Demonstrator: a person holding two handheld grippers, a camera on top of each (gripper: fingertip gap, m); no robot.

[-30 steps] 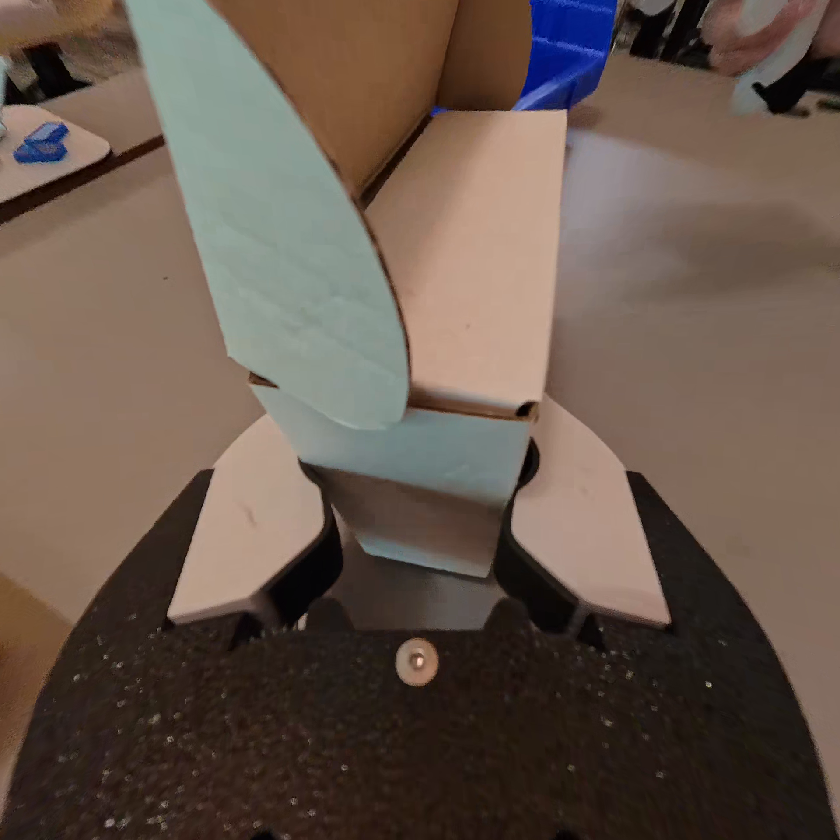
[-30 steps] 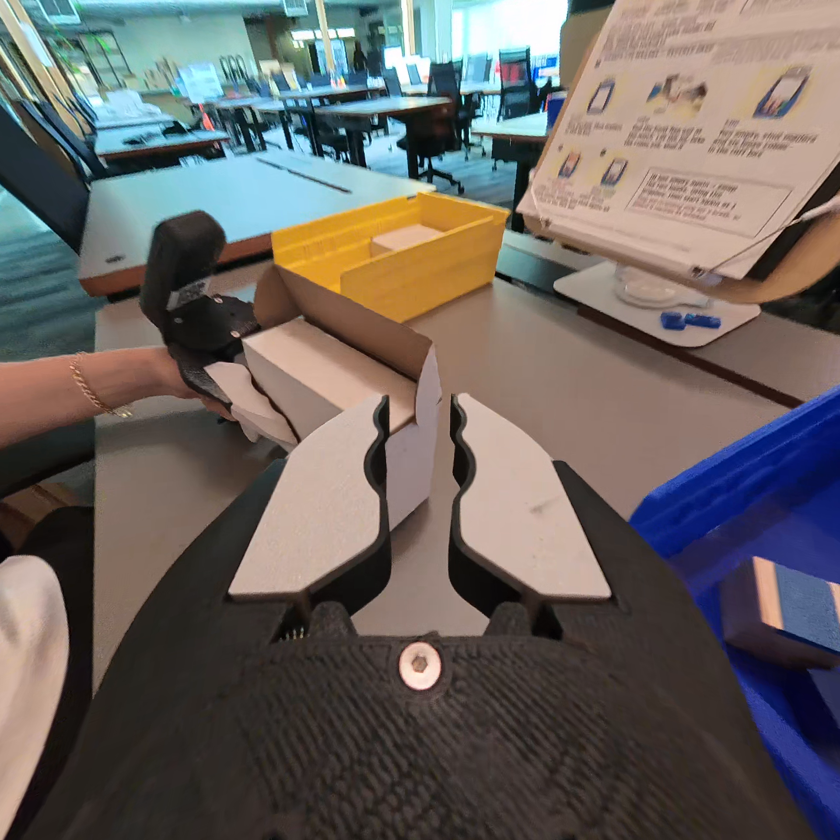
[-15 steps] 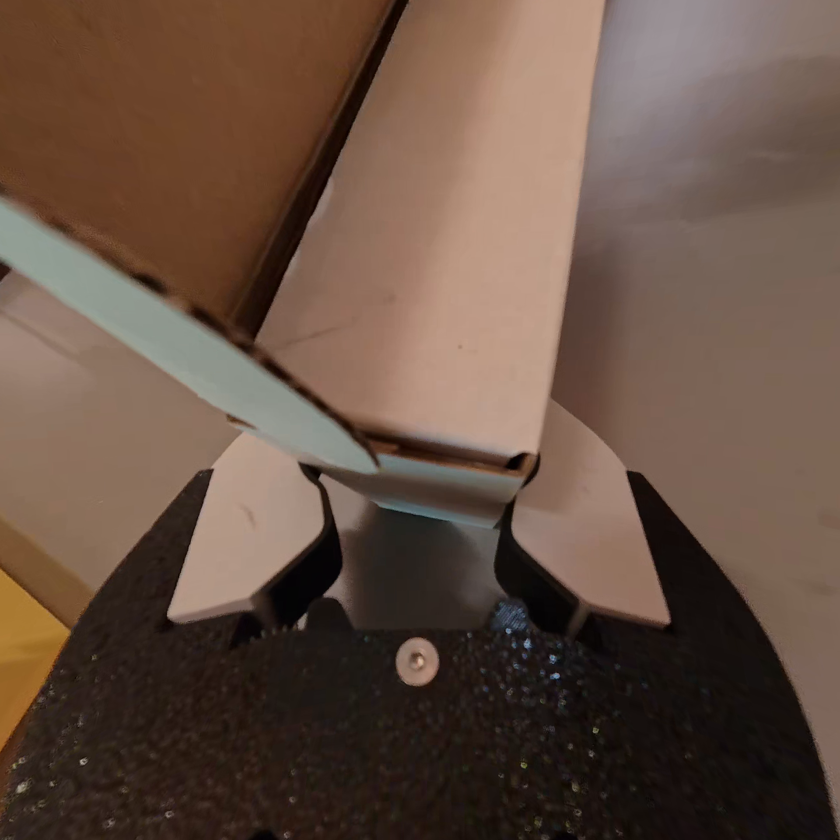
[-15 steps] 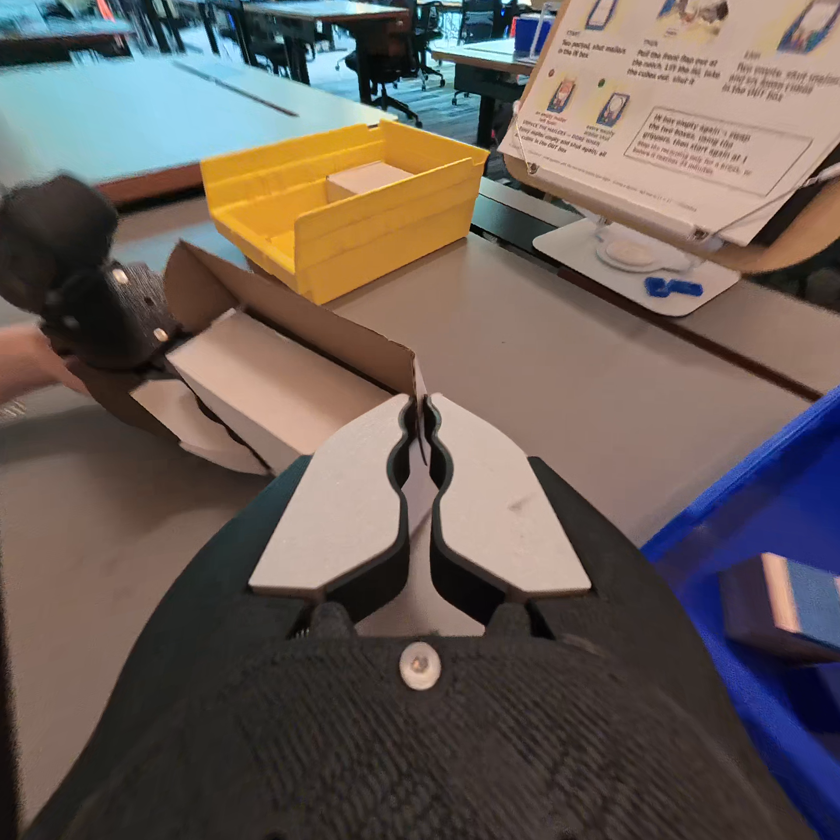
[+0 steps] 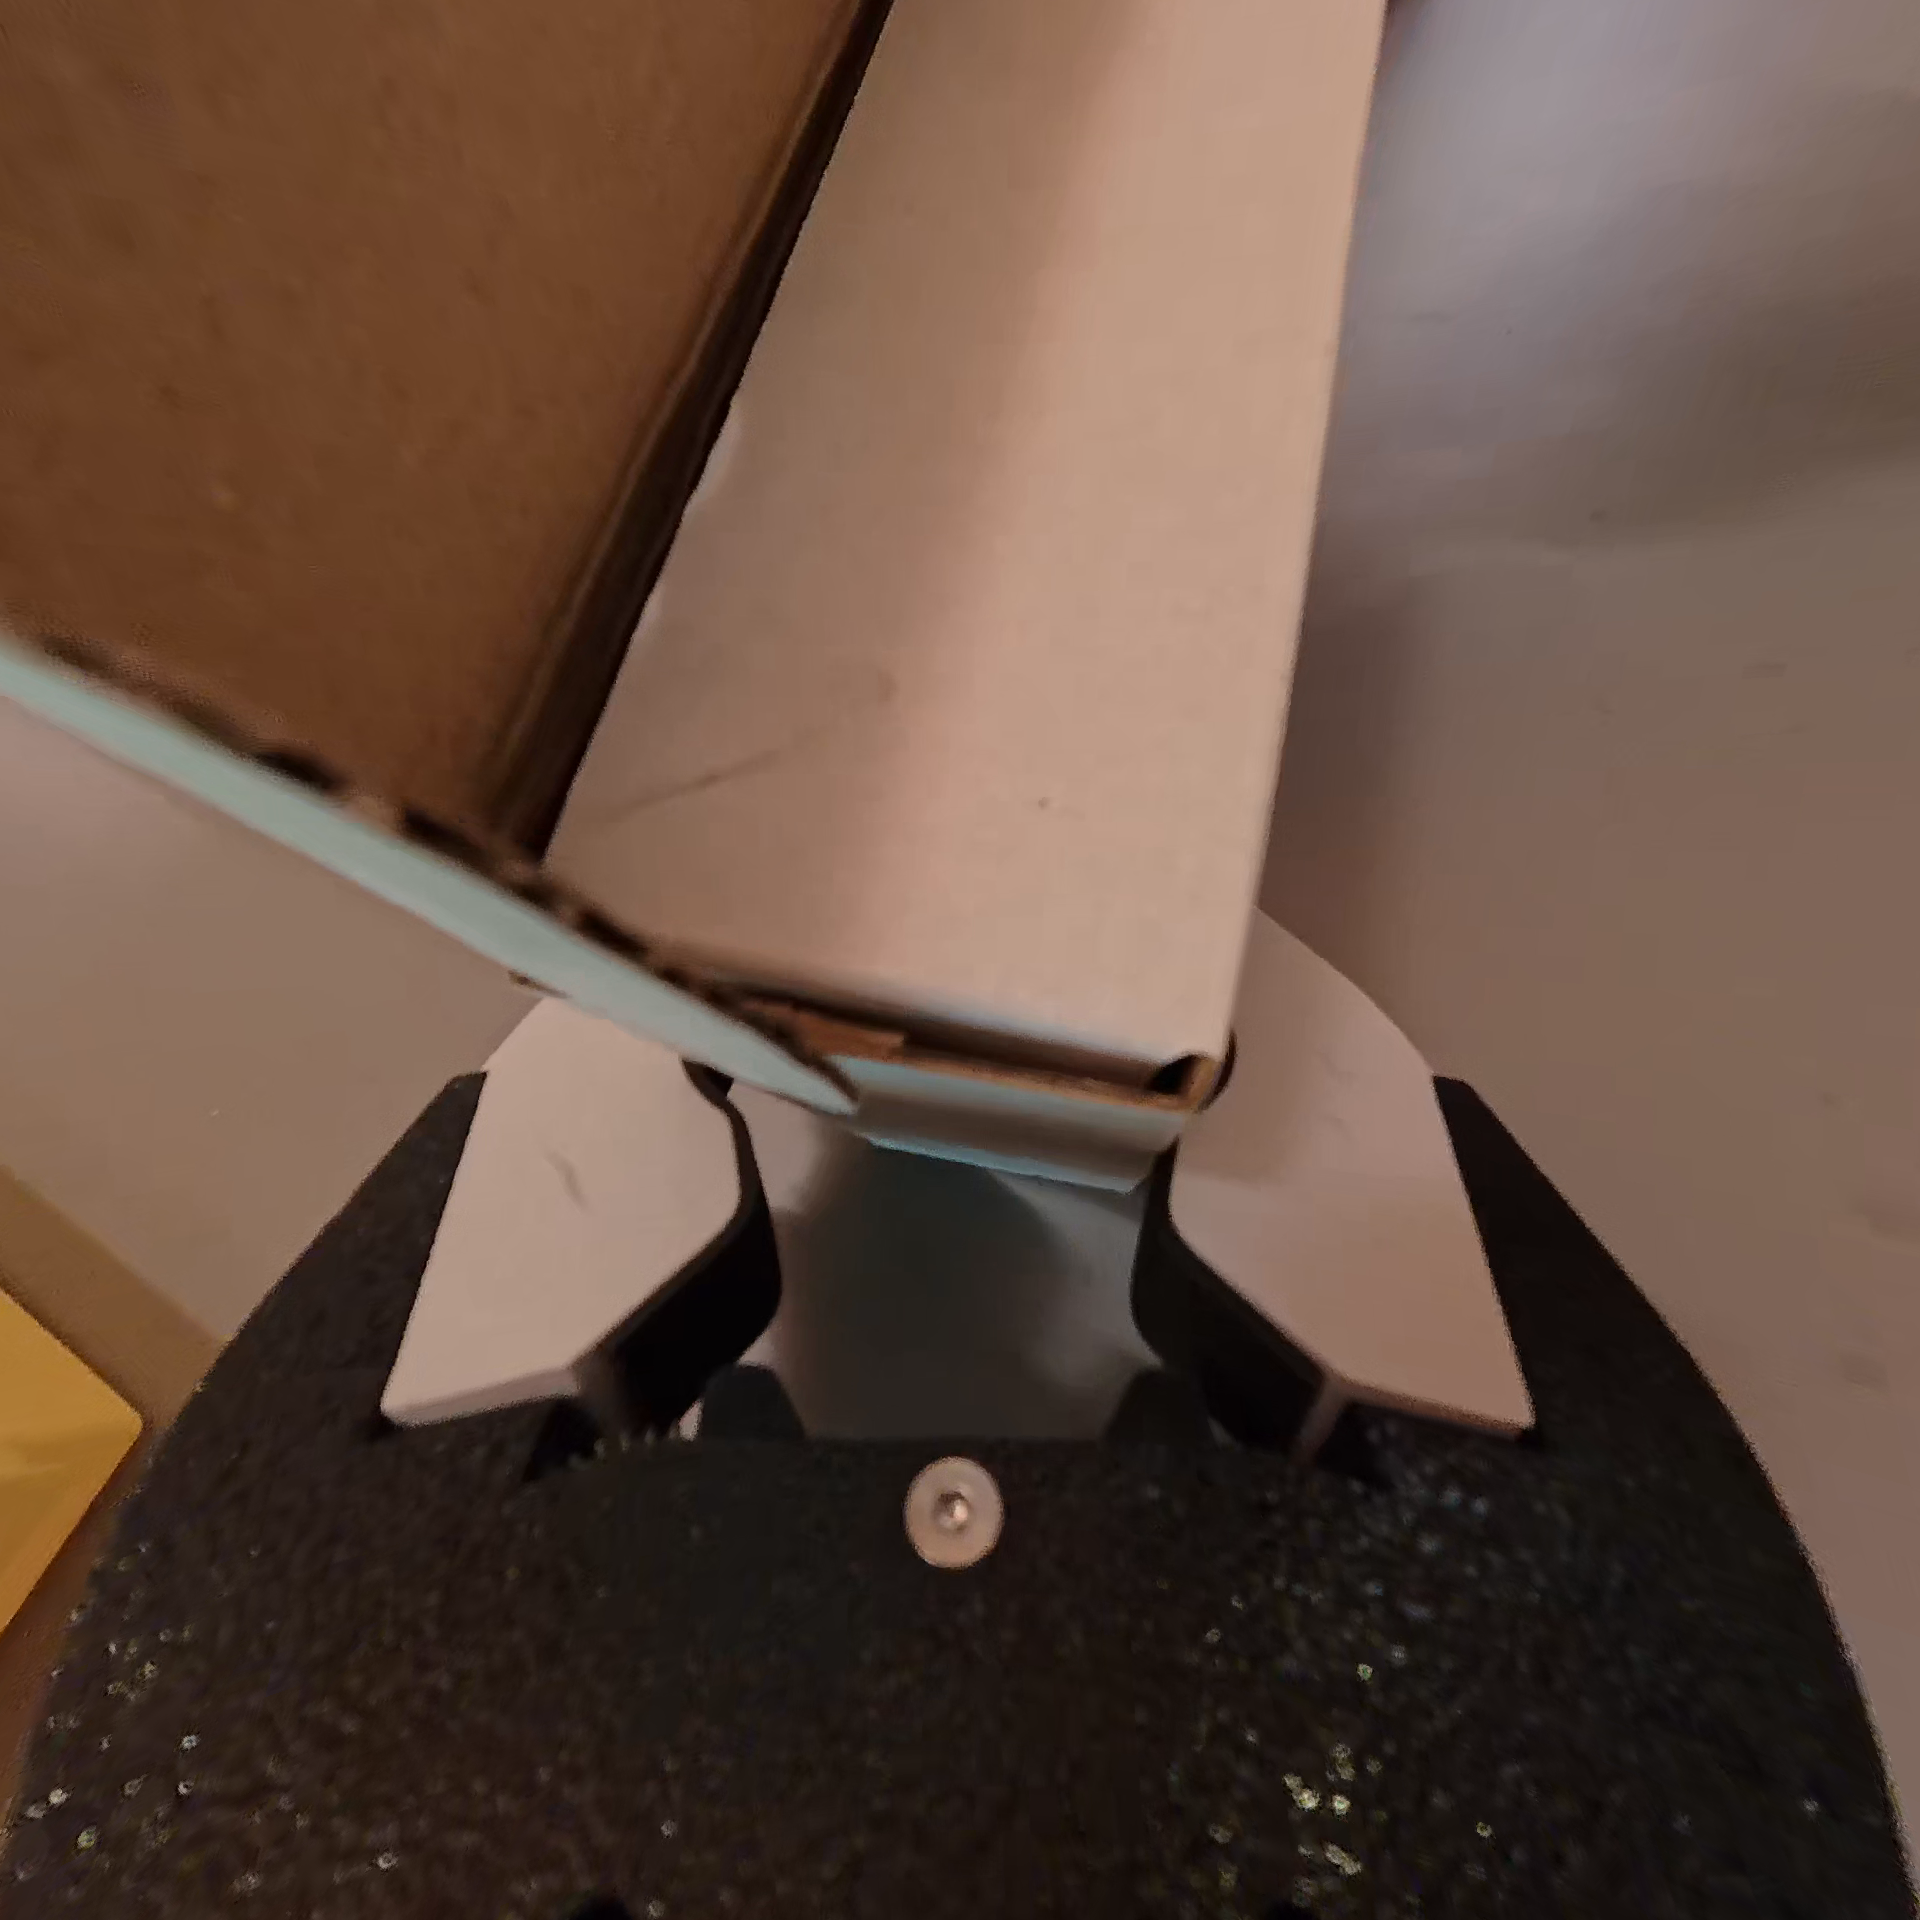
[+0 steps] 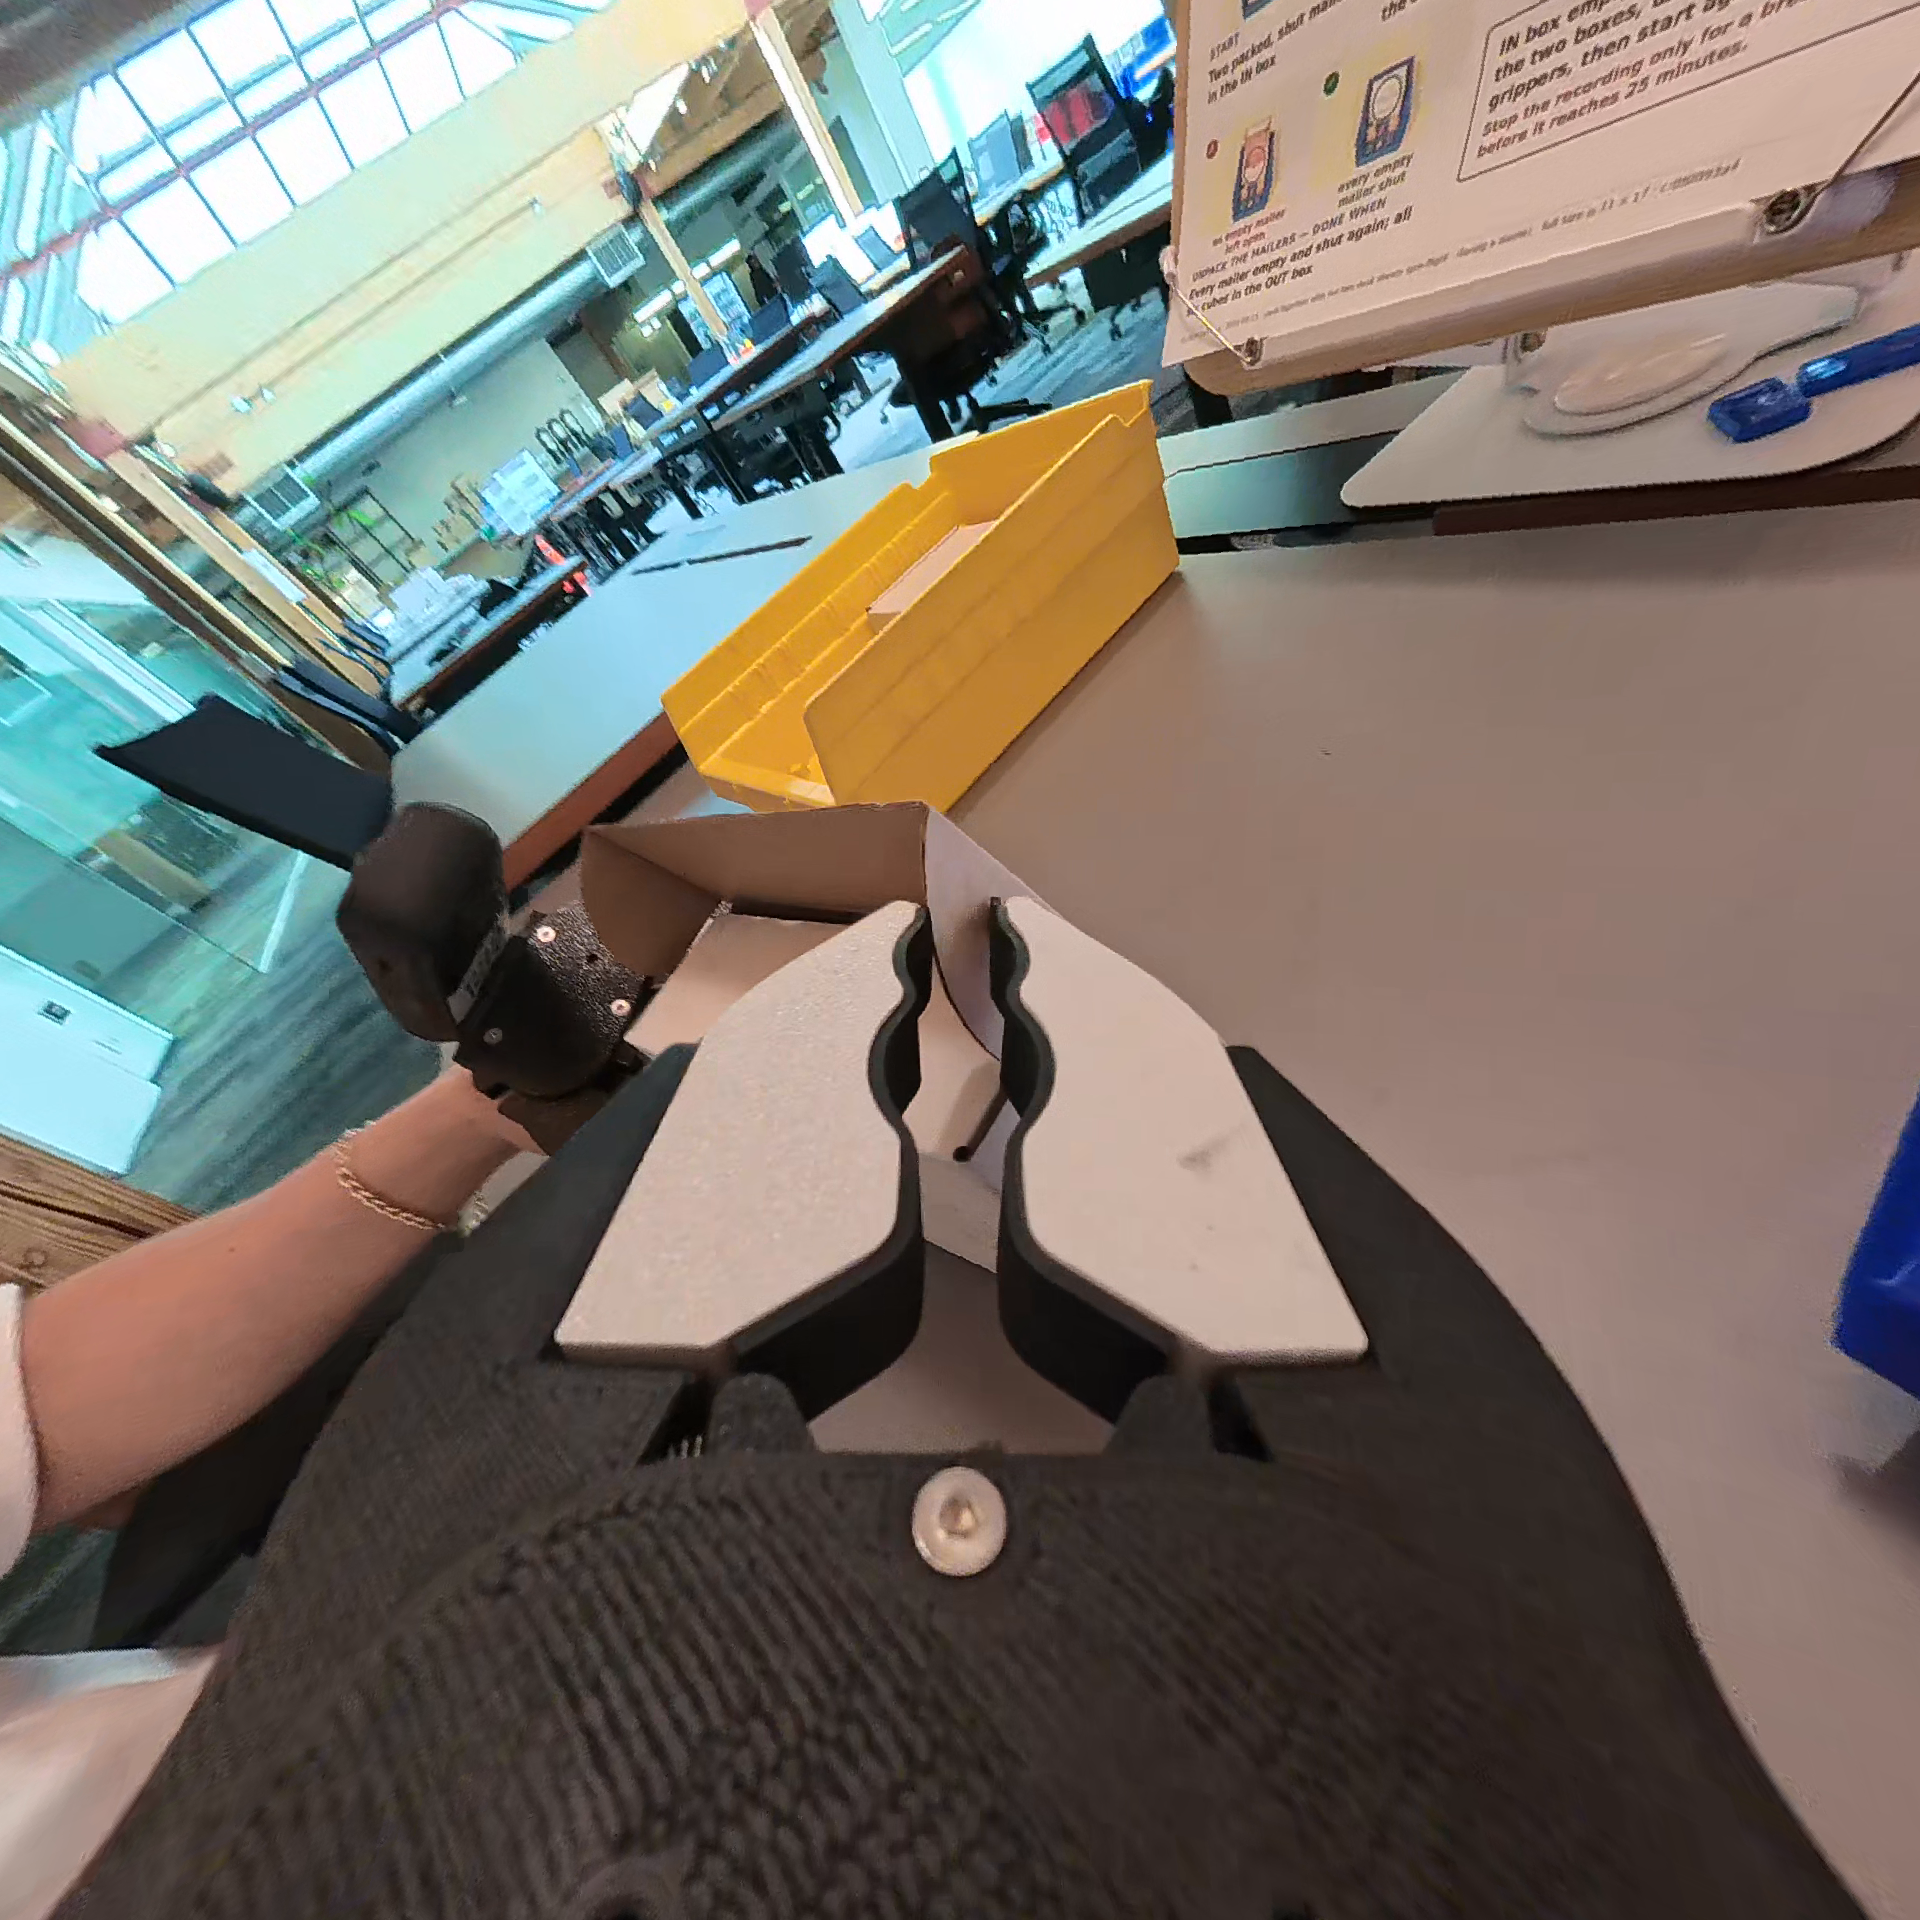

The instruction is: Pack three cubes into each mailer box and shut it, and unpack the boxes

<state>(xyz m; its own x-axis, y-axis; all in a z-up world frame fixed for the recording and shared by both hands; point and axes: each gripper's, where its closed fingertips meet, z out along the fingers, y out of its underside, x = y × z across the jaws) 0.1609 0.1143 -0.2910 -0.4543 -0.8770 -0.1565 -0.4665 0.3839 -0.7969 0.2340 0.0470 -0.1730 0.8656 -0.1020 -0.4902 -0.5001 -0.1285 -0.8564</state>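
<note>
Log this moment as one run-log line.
left tongs: shut on mailer box end | right tongs: shut on its lid flap | lid: open | yellow bin: behind

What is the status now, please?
Left tool shut on mailer box end. Right tool pinching its side flap. Lid open. Nothing in the way.

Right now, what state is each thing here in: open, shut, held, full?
Mailer box: lid up, open, held at both ends.
Left gripper: shut on the box's end.
Right gripper: closed on the box's side flap.
Yellow bin: on the table, holding one shut white box.
Blue bin: only an edge visible; contents unseen.
</note>
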